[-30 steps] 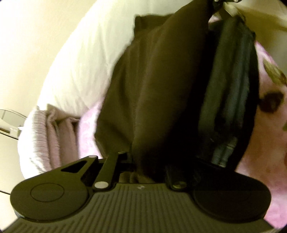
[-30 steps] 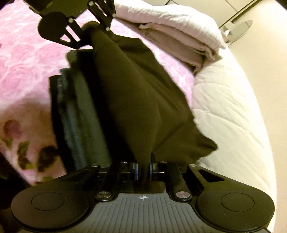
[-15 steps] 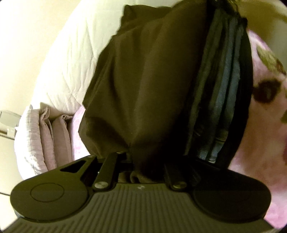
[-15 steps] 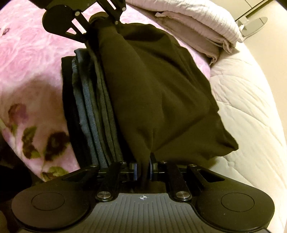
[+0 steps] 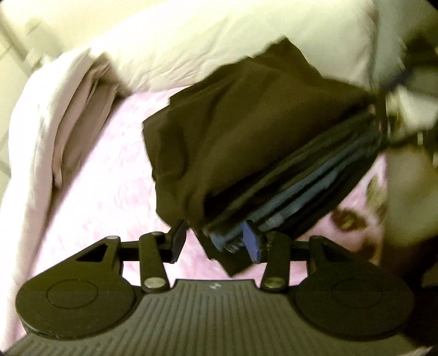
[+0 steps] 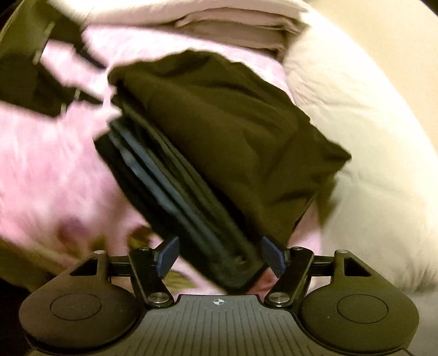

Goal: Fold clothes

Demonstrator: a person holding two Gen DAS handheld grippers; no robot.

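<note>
Now both tools stand spread: left tool (image 5: 216, 241) and right tool (image 6: 220, 256) hold nothing. Beyond them the brown garment (image 6: 219, 142) lies folded atop the stack of dark clothes (image 6: 175, 197) on the pink bedspread (image 5: 109, 178) (motion-blurred, probably just set down). Next likely calls for another garment.

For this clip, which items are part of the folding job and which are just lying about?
Part of the job:
- folded dark brown garment
- stack of folded dark blue and black clothes beneath it
- left gripper, open
- right gripper, open

Lying about:
- pink floral blanket
- white quilted duvet
- folded pale linens
</note>
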